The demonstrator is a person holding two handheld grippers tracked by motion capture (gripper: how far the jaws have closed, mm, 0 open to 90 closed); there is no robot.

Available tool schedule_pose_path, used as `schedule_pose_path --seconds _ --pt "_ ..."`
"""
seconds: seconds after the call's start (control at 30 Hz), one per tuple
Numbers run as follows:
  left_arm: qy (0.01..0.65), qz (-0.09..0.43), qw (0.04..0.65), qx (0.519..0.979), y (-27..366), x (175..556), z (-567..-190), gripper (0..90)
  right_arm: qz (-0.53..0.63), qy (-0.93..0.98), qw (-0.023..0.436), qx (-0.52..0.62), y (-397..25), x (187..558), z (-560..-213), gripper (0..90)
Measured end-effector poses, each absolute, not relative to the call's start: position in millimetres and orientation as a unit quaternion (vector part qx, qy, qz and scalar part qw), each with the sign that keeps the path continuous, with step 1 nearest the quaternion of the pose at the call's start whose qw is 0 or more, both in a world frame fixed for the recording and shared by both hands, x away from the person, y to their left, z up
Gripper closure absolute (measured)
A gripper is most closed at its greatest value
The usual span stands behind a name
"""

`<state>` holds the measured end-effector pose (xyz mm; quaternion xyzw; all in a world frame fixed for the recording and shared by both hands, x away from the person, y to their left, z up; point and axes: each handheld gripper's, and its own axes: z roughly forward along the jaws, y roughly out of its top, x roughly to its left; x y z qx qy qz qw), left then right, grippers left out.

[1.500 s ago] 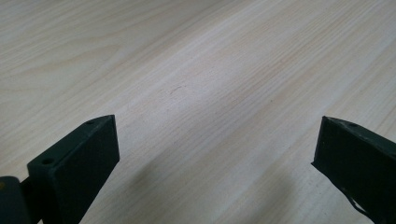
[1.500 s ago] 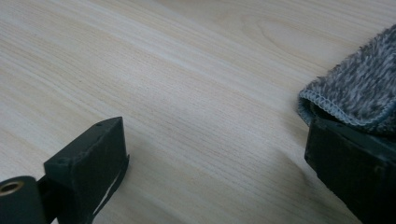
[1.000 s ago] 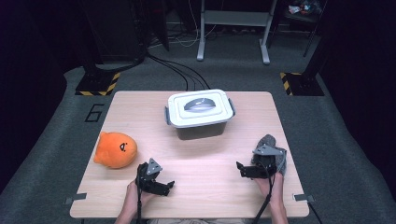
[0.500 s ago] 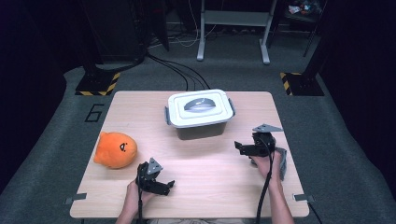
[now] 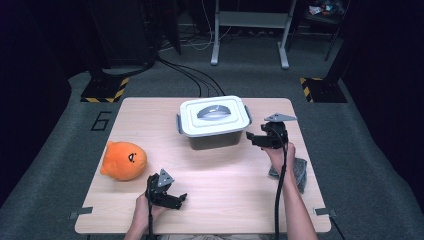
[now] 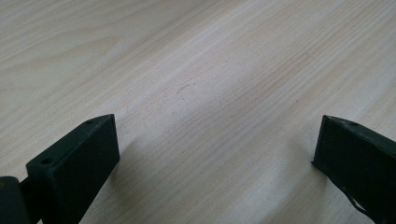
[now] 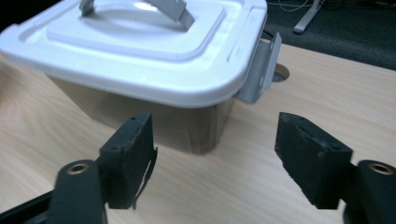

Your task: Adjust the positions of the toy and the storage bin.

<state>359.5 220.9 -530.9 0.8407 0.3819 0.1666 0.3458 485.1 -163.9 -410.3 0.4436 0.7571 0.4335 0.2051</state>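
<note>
Two grippers are working at the wooden table (image 5: 220, 175). The right gripper (image 5: 251, 138) is hanging just beside the storage box (image 5: 214, 125), off its right end, and its jaws are pointing at that end. Its jaws are standing wide apart with nothing between them. In the right gripper view, the box is sitting right in front of the right gripper (image 7: 212, 154), with its white lid (image 7: 140, 51) on top, a grey handle (image 7: 140, 7) on the lid and a grey side clip (image 7: 261, 70) facing the jaws. The left gripper (image 5: 179, 200) is resting low near the front edge of the table, well apart from the box. Its jaws are also wide open and holding nothing, with bare wood under them in the left gripper view. An orange plush toy (image 5: 122, 160) is sitting to the left of the left gripper. A grey cloth (image 5: 297, 170) is lying behind the right hand (image 5: 276, 155).
</note>
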Motion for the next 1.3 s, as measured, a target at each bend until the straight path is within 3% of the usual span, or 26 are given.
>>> schedule_pose_path --seconds 0.17,0.53,1.3 --pt "0.382 0.166 0.346 0.841 221 360 -531 0.0 0.433 0.755 0.207 0.446 -156 503 -402 40.1" --pt "0.382 0.167 0.346 0.841 221 359 -531 0.0 0.432 0.751 0.197 0.459 -147 532 -400 52.1" --pt "0.381 0.167 0.346 0.841 221 359 -531 0.1 0.403 0.763 0.181 0.471 -138 533 -402 56.3"
